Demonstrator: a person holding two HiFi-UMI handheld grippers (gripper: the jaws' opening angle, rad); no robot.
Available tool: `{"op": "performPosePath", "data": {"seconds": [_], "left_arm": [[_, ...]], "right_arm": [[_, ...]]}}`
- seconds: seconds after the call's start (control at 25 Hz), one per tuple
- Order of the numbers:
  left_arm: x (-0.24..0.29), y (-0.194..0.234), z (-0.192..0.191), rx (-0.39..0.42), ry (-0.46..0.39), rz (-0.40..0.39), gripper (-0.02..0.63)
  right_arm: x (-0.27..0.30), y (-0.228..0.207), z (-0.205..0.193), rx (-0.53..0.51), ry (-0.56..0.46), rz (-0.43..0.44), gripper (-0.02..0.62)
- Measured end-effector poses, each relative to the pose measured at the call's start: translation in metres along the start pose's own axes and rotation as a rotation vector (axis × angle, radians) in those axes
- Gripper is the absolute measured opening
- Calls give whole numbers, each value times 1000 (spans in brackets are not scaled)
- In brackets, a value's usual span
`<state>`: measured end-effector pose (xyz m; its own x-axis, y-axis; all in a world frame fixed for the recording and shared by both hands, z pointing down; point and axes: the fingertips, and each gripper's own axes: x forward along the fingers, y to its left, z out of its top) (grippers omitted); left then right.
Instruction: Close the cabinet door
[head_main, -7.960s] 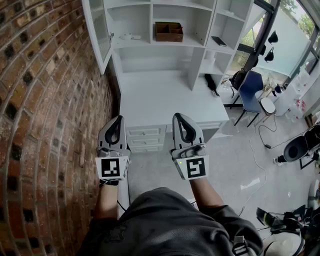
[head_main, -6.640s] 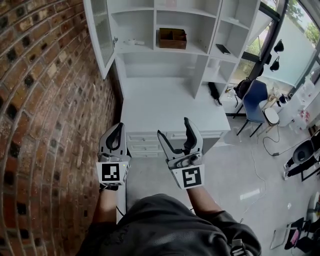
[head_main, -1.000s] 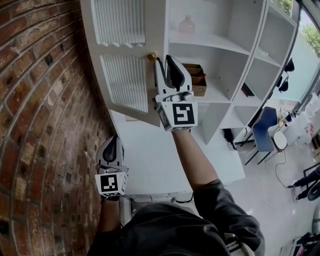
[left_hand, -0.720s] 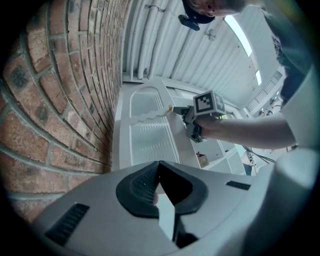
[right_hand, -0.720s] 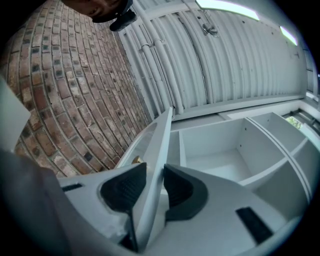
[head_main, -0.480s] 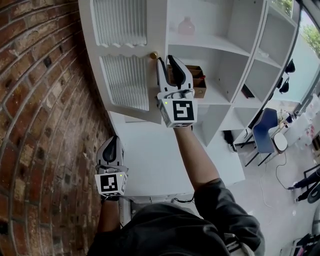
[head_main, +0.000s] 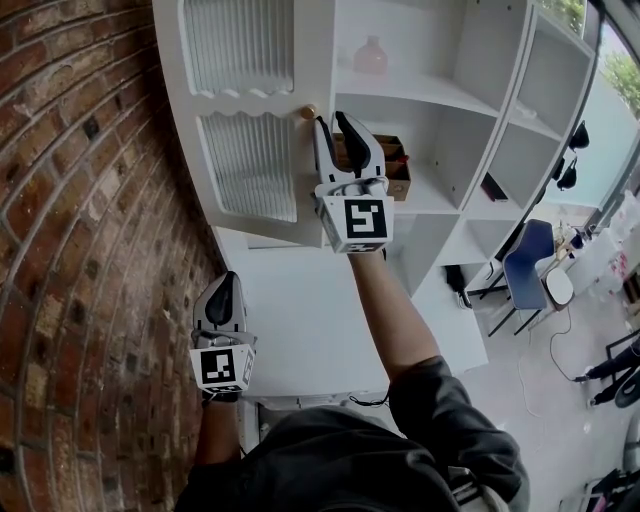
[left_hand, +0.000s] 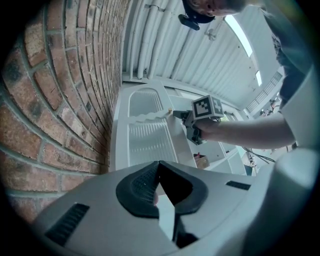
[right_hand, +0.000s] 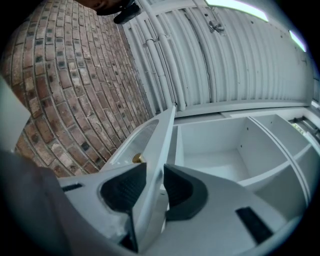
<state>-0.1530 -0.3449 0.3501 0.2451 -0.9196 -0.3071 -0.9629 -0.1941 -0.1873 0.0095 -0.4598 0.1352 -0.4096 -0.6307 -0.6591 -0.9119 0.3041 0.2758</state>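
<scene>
One view (right gripper) shows tongs (right_hand: 155, 168) clamping door (right_hand: 164, 134).

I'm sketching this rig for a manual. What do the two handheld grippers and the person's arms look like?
Both the left gripper and right gripper have light grey bodies, black-padded curved jaws, and a white cube with black square markers. The arms are bare below a dark short-sleeved top.
</scene>
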Motion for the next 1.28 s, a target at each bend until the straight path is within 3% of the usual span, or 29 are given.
{"op": "performPosePath", "data": {"seconds": [1.28], "left_arm": [[14, 6, -9, -4, 11, 26, 3]], "right_arm": [[26, -21, -33, -39, 39, 0, 110]]}}
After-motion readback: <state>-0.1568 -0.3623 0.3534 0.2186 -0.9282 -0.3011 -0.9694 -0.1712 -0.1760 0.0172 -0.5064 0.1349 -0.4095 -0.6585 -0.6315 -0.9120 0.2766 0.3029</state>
